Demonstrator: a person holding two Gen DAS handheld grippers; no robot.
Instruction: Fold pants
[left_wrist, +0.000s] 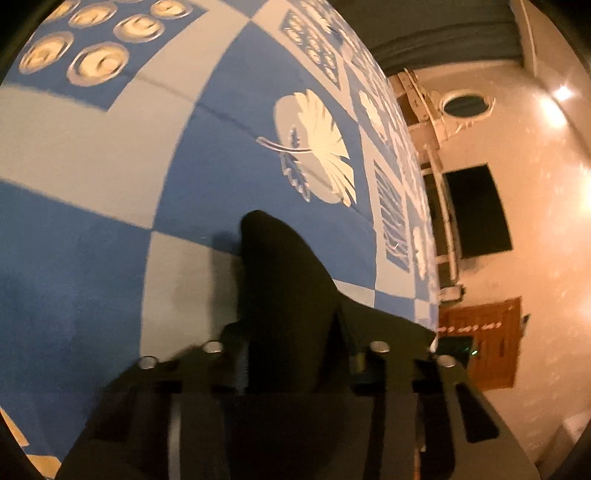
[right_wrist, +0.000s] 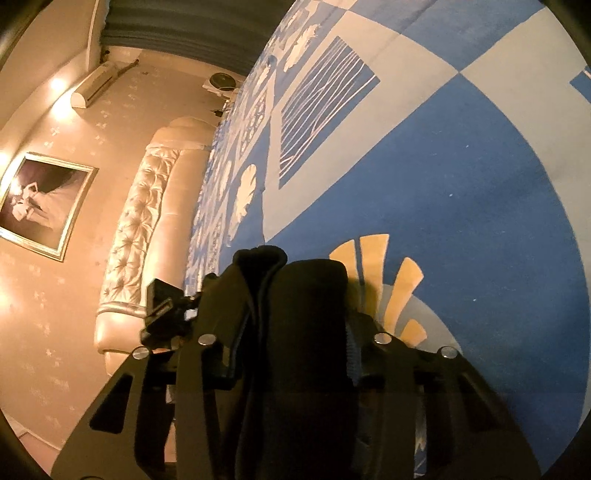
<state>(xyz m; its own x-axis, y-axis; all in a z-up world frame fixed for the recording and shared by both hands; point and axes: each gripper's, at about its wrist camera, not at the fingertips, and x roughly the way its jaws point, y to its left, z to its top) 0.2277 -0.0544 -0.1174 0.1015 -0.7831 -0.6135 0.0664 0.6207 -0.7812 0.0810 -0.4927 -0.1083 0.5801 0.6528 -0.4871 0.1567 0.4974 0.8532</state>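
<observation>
My left hand-held gripper (left_wrist: 284, 295) is clamped on a bunch of the dark pants (left_wrist: 273, 266), and my right hand-held gripper (right_wrist: 280, 295) pinches another thick bunch of the same pants (right_wrist: 266, 280). I hold both bunches above the blue patterned bed cover (left_wrist: 92, 240), I think to let the cloth hang straight for folding. In the right view the headboard (right_wrist: 147, 206) lies at nine o'clock.

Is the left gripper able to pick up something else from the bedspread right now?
Probably not. The left gripper looks already shut on dark pants fabric, so nothing else fits between its fingers above the blue patterned bedspread.
</observation>
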